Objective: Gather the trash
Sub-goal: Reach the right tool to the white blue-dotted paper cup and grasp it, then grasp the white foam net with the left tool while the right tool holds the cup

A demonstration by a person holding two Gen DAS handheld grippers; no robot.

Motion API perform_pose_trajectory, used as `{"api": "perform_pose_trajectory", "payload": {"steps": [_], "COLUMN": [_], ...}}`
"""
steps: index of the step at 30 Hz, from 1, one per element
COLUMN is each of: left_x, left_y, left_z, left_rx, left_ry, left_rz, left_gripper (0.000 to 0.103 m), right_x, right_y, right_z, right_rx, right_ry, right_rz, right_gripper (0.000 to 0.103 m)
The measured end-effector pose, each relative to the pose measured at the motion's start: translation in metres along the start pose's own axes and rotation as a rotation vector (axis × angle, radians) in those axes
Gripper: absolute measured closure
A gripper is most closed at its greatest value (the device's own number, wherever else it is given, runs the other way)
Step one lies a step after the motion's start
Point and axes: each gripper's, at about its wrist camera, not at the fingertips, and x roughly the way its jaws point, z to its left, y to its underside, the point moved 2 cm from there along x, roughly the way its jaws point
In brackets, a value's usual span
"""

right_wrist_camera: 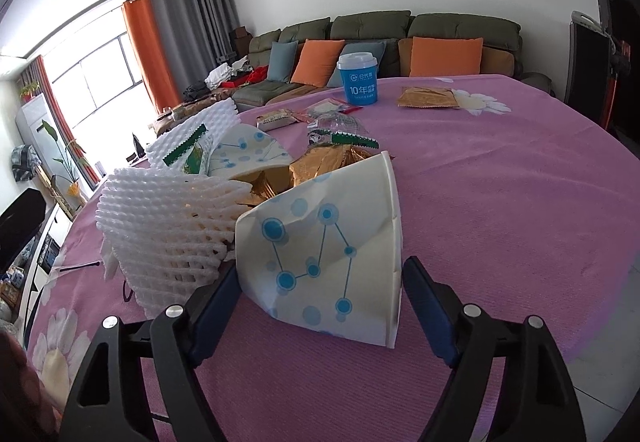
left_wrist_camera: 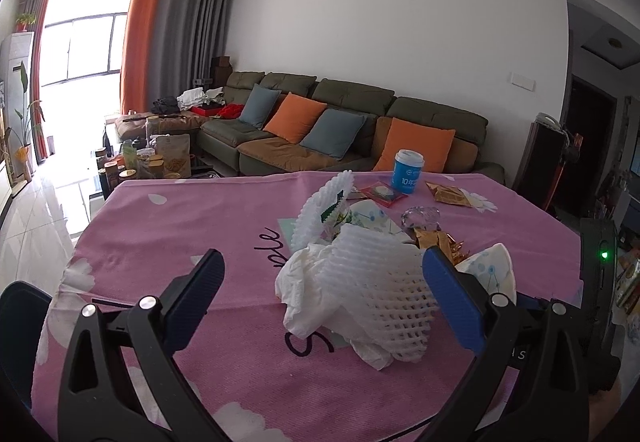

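On the table under a pink flower-printed cloth, the rubbish lay heaped near the middle. Nearest the right gripper was a crushed white paper cup with a blue dot-and-line print, lying on its side between the two dark blue pads, which stood spread; the left pad looked close against the cup's edge and the right one apart, so nothing was gripped yet. The cup seemed light and thin-walled; it would likely fold flat under a squeeze, so taking it across the already creased body looked safest.

The left gripper was also spread wide around a white foam fruit net resting on a crumpled white tissue. Its right pad sat just beside the net, its left pad well apart. Both looked soft, springy and nearly weightless; a deep pinch through the net's middle would probably hold better than its ragged edge.

Farther off lay gold foil wrappers and a blue lidded cup.
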Motion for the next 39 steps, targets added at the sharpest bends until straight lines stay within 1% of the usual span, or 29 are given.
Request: {"api": "perform_pose_trajectory", "payload": {"steps": [7, 11, 18, 21, 22, 23, 24, 26, 27, 28, 29, 30, 32, 33, 35, 39], "left_x": [0.014, 0.031, 0.072, 0.082, 0.083, 0.084, 0.086, 0.091, 0.091, 0.092, 0.091, 0.089, 0.085, 0.084, 0.082, 0.062], "left_y": [-0.001, -0.004, 0.002, 0.006, 0.007, 0.008, 0.009, 0.012, 0.012, 0.013, 0.014, 0.014, 0.014, 0.015, 0.017, 0.014], "left_z": [-0.028, -0.036, -0.047, -0.049, -0.050, -0.051, -0.051, -0.051, -0.050, -0.049, -0.049, -0.049, -0.049, -0.049, -0.050, -0.050], "left_rx": [0.077, 0.090, 0.138, 0.153, 0.161, 0.166, 0.170, 0.171, 0.167, 0.167, 0.169, 0.171, 0.179, 0.185, 0.189, 0.179], "left_ry": [0.018, 0.024, 0.047, 0.041, 0.035, 0.033, 0.034, 0.035, 0.032, 0.024, 0.022, 0.025, 0.029, 0.035, 0.053, 0.094], "left_rz": [0.006, 0.030, 0.138, 0.149, 0.148, 0.150, 0.156, 0.177, 0.182, 0.180, 0.176, 0.172, 0.153, 0.151, 0.157, 0.120], "left_gripper": [0.006, 0.006, 0.006, 0.008, 0.014, 0.023, 0.027, 0.042, 0.045, 0.052, 0.061, 0.066, 0.080, 0.082, 0.089, 0.091], "right_x": [-0.016, -0.021, -0.021, -0.020, -0.020, -0.020, -0.019, -0.019, -0.018, -0.017, -0.017, -0.017, -0.016, -0.016, -0.017, -0.022], "right_y": [-0.002, -0.003, -0.004, -0.004, -0.004, -0.004, -0.004, -0.005, -0.005, -0.005, -0.005, -0.005, -0.005, -0.005, -0.004, -0.005], "right_z": [-0.011, -0.017, -0.027, -0.030, -0.030, -0.031, -0.031, -0.031, -0.031, -0.031, -0.031, -0.032, -0.031, -0.031, -0.030, -0.027], "right_rx": [-0.003, -0.001, 0.016, 0.016, 0.017, 0.020, 0.021, 0.021, 0.020, 0.017, 0.015, 0.017, 0.015, 0.014, 0.014, 0.005], "right_ry": [0.009, 0.018, 0.021, 0.022, 0.023, 0.023, 0.023, 0.022, 0.021, 0.022, 0.022, 0.023, 0.023, 0.023, 0.019, 0.021], "right_rz": [-0.047, -0.064, -0.064, -0.064, -0.062, -0.060, -0.059, -0.059, -0.060, -0.060, -0.061, -0.059, -0.058, -0.056, -0.057, -0.070], "right_gripper": [0.025, 0.025, 0.025, 0.025, 0.025, 0.025, 0.025, 0.025, 0.025, 0.025, 0.025, 0.025, 0.025, 0.025, 0.025, 0.025]}}
